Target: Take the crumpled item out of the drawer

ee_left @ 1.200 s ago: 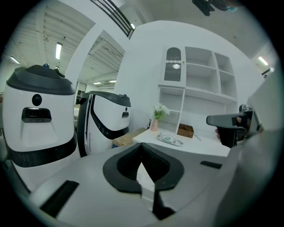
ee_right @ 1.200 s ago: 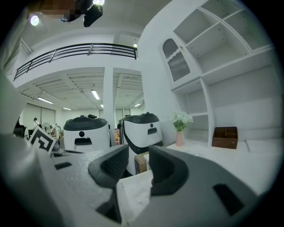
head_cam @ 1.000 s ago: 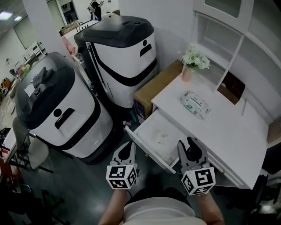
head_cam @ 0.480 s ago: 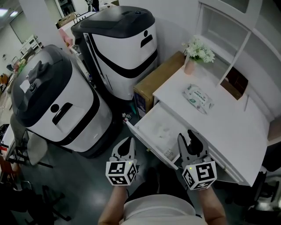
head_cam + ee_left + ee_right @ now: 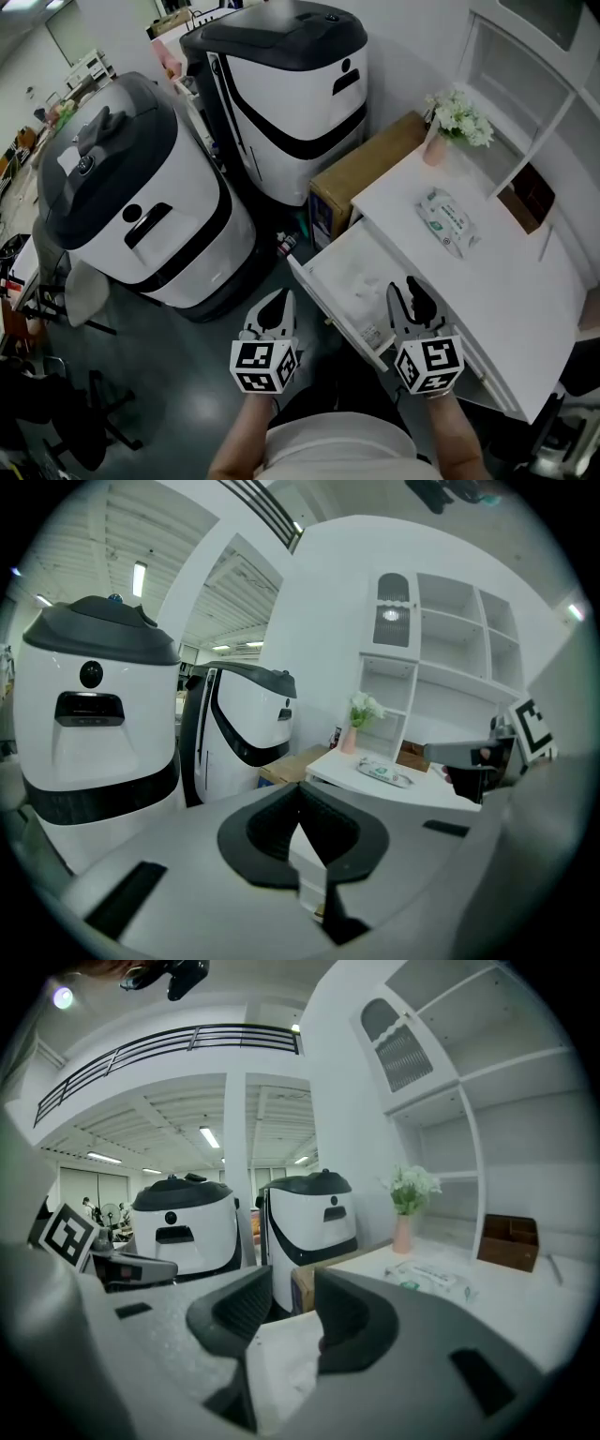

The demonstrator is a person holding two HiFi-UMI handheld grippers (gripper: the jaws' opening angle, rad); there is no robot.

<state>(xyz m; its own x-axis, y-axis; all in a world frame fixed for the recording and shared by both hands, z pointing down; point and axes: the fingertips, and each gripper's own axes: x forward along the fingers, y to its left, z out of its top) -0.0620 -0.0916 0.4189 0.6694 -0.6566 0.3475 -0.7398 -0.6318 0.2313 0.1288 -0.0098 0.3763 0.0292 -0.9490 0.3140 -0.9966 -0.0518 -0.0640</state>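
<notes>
The white drawer (image 5: 322, 298) stands pulled out of the desk. A pale crumpled item (image 5: 361, 274) lies inside it, hard to make out against the white bottom. My right gripper (image 5: 405, 289) is open at the drawer's near right end, above its front edge, with nothing between the jaws. In the right gripper view the right gripper (image 5: 292, 1302) shows a clear gap, with the drawer's white inside (image 5: 281, 1358) behind it. My left gripper (image 5: 278, 305) hangs left of the drawer over the dark floor; in the left gripper view its tips (image 5: 298, 789) meet, holding nothing.
Two large white-and-black machines (image 5: 141, 202) (image 5: 286, 84) stand left of and behind the drawer. A cardboard box (image 5: 370, 169) sits beside the desk (image 5: 487, 281), which bears a wipes pack (image 5: 448, 217) and a flower vase (image 5: 457, 122). A chair (image 5: 80, 314) is at the far left.
The right gripper has come forward and down over the drawer's front edge, jaws as wide as before. The left gripper has shifted slightly. The head view has swung, moving the scene rightward.
</notes>
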